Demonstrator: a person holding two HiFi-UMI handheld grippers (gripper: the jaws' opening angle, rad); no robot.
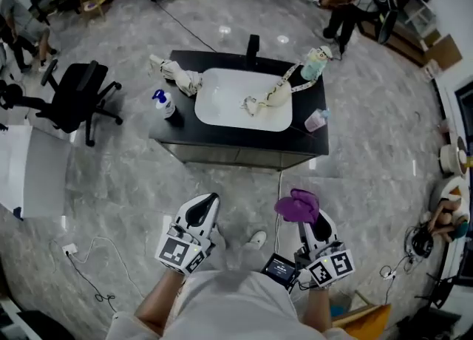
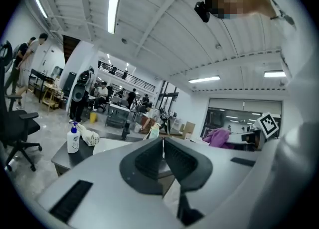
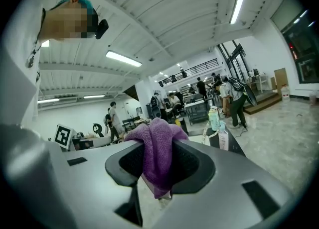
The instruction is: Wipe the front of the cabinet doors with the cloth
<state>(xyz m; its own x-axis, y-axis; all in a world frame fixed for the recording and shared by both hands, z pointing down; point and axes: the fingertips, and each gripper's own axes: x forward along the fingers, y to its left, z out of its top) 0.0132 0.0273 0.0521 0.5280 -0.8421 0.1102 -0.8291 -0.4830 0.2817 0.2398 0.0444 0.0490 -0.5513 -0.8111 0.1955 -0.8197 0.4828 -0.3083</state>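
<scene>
The right gripper [image 3: 158, 166] clamped a purple cloth [image 3: 158, 146]; the left gripper [image 2: 163, 149] had its jaws pressed together, empty. The pump bottle [image 2: 73, 140] bore a label too small to read.

Open floor [image 1: 244, 191] lies in front of the table [image 1: 299, 137], leaving its front doors [image 1: 222, 155] unblocked. A thin cable [image 1: 279, 183] crosses that floor before the table's right half. An office chair [image 1: 77, 98] stands well left of the table.

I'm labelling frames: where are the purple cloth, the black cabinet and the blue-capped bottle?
purple cloth [image 1: 297, 205], head view, bunched top fold.
black cabinet [image 1: 236, 157], head view, front face.
blue-capped bottle [image 1: 168, 107], head view, white body.
</scene>
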